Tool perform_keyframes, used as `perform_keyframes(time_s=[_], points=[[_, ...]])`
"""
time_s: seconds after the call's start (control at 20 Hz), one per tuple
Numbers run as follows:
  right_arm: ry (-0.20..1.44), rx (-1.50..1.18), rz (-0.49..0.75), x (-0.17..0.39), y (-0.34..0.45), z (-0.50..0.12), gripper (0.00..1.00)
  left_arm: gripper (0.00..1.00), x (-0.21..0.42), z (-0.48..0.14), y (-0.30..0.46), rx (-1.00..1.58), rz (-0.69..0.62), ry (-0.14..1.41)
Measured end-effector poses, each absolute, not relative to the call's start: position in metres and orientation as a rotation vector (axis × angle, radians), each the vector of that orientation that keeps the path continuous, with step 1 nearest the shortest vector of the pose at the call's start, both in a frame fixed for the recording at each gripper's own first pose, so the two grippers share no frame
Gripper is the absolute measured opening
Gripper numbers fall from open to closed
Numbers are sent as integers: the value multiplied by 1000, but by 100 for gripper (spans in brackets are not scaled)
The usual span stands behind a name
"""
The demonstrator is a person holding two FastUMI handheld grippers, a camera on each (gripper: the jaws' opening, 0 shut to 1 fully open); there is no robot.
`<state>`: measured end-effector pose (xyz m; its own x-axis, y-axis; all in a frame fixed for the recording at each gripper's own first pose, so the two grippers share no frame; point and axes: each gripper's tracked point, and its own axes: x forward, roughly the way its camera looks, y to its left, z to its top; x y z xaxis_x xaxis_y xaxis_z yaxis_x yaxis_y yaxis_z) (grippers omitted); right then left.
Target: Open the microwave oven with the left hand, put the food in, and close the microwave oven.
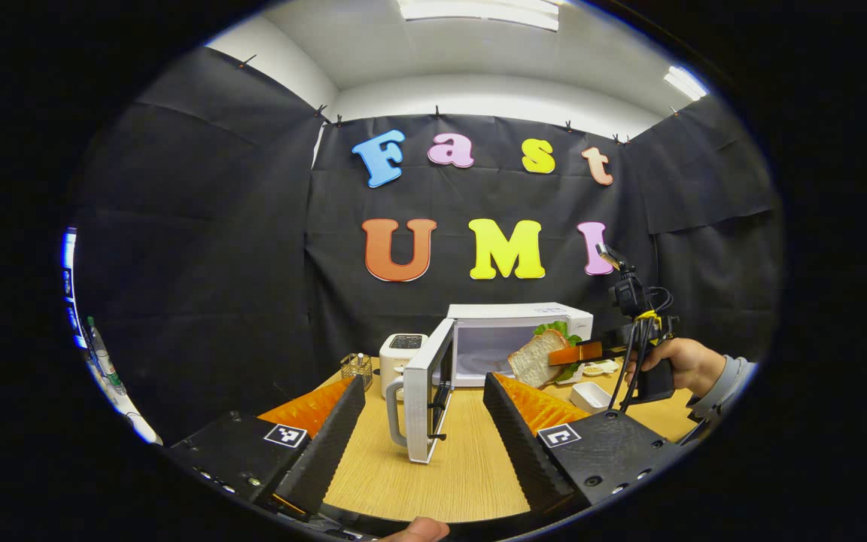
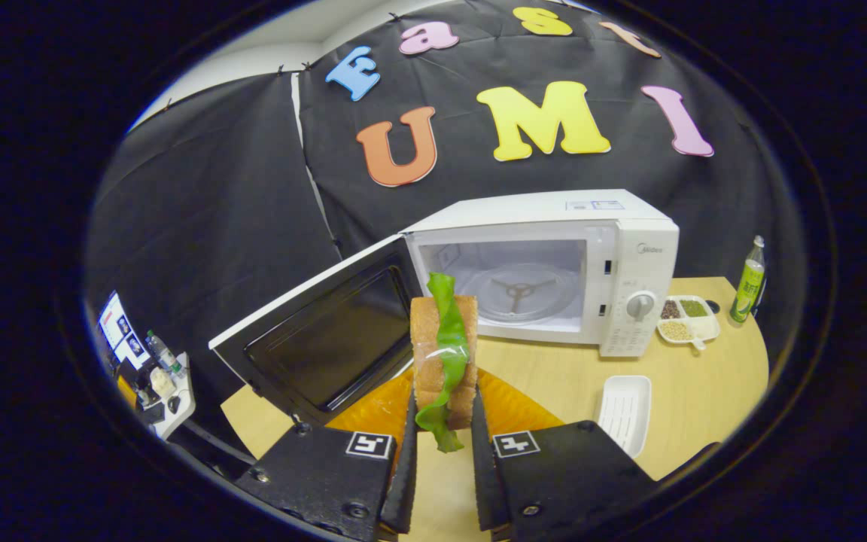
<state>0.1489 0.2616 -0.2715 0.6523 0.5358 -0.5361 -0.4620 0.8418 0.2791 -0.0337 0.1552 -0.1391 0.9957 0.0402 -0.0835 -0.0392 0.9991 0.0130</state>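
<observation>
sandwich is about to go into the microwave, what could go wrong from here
1. The sandwich is pinched upright by the right gripper, with a lettuce leaf hanging loose; it could slip out or snag on the cavity edge.
2. The microwave door stands wide open beside the path, so the gripper may knock it.
3. The left gripper is open and off the door, so closing needs a fresh approach.

white microwave oven [image 2: 554,263] on wooden table, door [image 2: 320,331] swung wide open; sandwich [image 2: 441,354] with lettuce upright before its cavity
</observation>
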Motion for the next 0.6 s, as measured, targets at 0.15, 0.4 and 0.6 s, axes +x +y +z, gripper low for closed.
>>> perform_keyframes(time_s=[0.15, 0.4, 0.6], points=[[578, 114, 549, 169, 288, -284, 36, 95, -19, -146, 174, -18, 69, 90], [520, 283, 420, 222, 303, -289, 36, 95, 0, -159, 207, -61, 104, 90], [490, 503, 247, 275, 285, -299, 35, 95, 12, -163, 232, -104, 139, 61]])
